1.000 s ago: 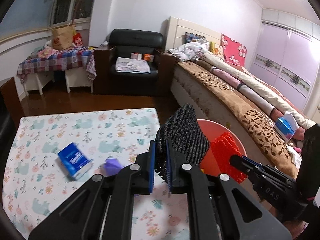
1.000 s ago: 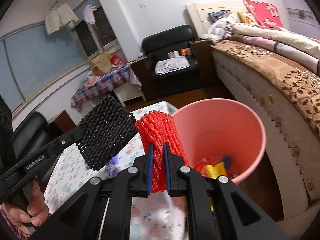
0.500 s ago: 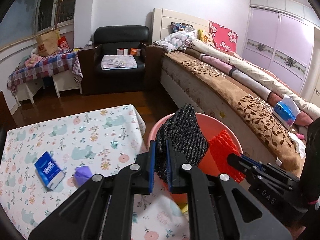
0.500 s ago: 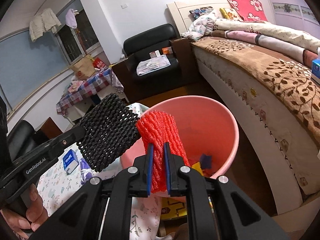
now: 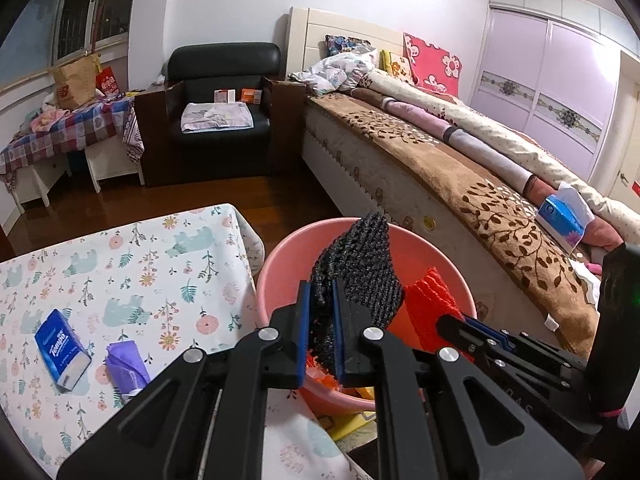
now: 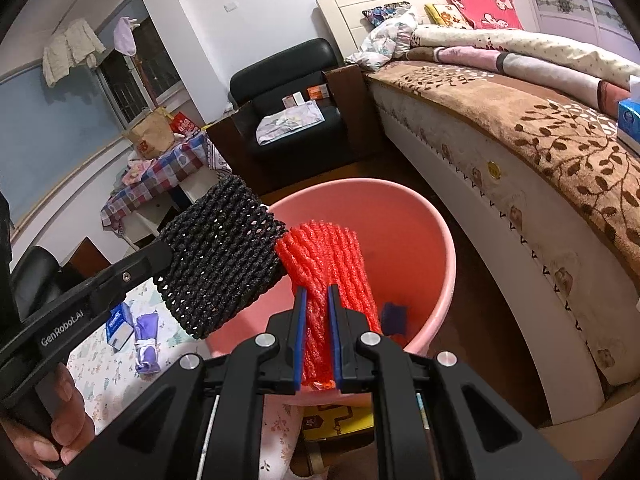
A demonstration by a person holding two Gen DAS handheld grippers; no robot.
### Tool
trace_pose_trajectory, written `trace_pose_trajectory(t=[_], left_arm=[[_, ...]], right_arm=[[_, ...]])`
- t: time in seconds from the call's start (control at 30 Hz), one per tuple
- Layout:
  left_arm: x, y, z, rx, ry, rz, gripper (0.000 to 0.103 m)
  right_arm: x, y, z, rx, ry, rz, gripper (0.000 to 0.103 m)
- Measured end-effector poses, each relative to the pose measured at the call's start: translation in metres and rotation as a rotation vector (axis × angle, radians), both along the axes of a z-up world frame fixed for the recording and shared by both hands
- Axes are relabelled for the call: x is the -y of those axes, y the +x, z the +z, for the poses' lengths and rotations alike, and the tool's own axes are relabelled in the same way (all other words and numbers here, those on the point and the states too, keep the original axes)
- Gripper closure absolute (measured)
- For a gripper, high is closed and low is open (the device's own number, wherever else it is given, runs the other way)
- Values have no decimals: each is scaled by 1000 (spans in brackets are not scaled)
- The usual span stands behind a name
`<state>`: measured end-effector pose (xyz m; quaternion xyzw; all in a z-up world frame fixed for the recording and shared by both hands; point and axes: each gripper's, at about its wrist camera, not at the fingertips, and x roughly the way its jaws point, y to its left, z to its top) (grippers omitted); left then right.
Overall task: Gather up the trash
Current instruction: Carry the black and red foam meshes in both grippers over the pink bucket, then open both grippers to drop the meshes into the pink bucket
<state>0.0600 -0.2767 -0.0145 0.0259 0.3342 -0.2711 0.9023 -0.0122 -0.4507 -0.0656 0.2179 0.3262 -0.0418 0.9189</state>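
The black foam net is being held above the open mouth of the pink bucket, its long axis running up and away from the blue pads, which are being pressed shut on its lower edge by the left gripper. Just beside it, touching or nearly so, the red foam net is being held the same way in the right gripper, whose jaws are clamped on its lower part; its free end is being pointed over the bucket's far wall. Both nets are judged to be lying inside the rim's outline, so a release is being set up as a straight drop, with the right gripper nearer the bucket's middle and the left nearer its table-side wall. Other scraps are lying in the bucket bottom. On the floral tablecloth a blue tissue pack and a purple wrapper are being left for later.
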Motion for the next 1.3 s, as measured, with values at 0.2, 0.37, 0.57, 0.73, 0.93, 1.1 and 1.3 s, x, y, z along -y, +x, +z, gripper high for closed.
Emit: trace_pose_trajectory(t=[0.2, 0.37, 0.57, 0.73, 0.93, 1.1, 1.3], left_arm=[[5, 2, -4, -18, -7, -33, 79], [6, 0, -4, -17, -18, -44, 69], [5, -2, -3, -26, -27, -46, 69], [1, -6, 0, -31, -47, -41, 69], [-11, -17, 4, -57, -91, -62, 69], [-23, -32, 4, -63, -90, -94, 69], [-56, -49, 6, -33, -81, -80, 69]], right_arm=[[2, 4, -3, -7, -2, 0, 93], [4, 7, -7, -14, -5, 2, 93], [7, 7, -5, -1, -3, 2, 91], [8, 4, -2, 5, -4, 9, 70], [0, -14, 10, 19, -24, 6, 64], [-19, -27, 18, 29, -19, 21, 63], [-53, -39, 25, 39, -29, 49, 62]])
